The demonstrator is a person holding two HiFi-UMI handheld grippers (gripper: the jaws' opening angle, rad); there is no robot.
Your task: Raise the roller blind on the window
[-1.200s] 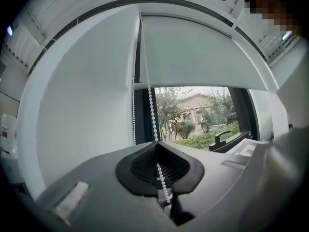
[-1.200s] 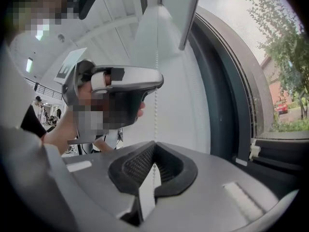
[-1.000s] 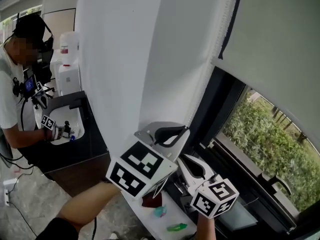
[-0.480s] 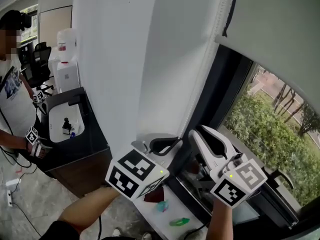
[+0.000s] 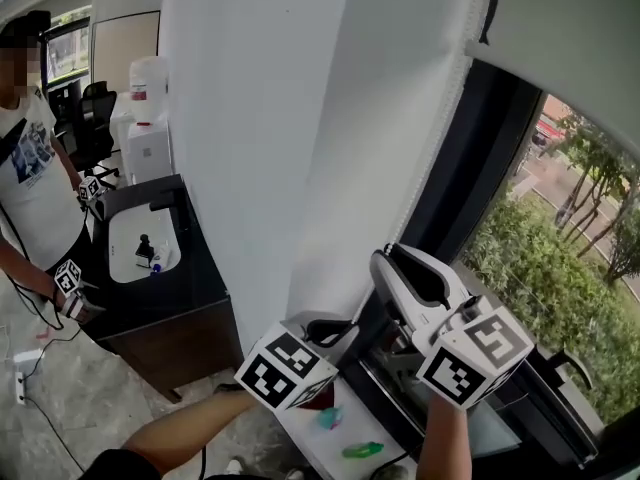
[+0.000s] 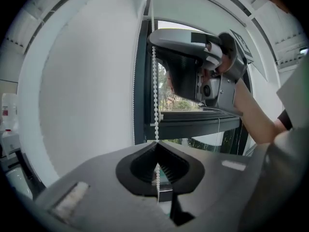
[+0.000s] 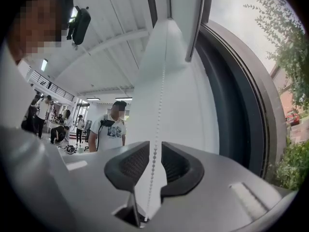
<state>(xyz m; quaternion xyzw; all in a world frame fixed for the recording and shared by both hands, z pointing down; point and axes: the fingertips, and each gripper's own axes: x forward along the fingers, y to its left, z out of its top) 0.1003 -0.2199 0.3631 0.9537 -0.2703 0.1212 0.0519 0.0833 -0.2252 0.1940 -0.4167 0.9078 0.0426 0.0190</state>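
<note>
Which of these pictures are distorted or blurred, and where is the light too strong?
Head view: sharp, edges slightly bent, even daylight from the window. Left gripper view: strong fisheye, black corners, near jaws soft, bead chain sharp. Right gripper view: same fisheye, sky pale.

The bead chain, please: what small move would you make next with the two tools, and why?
Probably close the right tool on the bead chain. Its jaws stand apart with the chain running between them, while the left tool, lower down, is shut on the chain. A grip higher up would allow the next pull.
</note>
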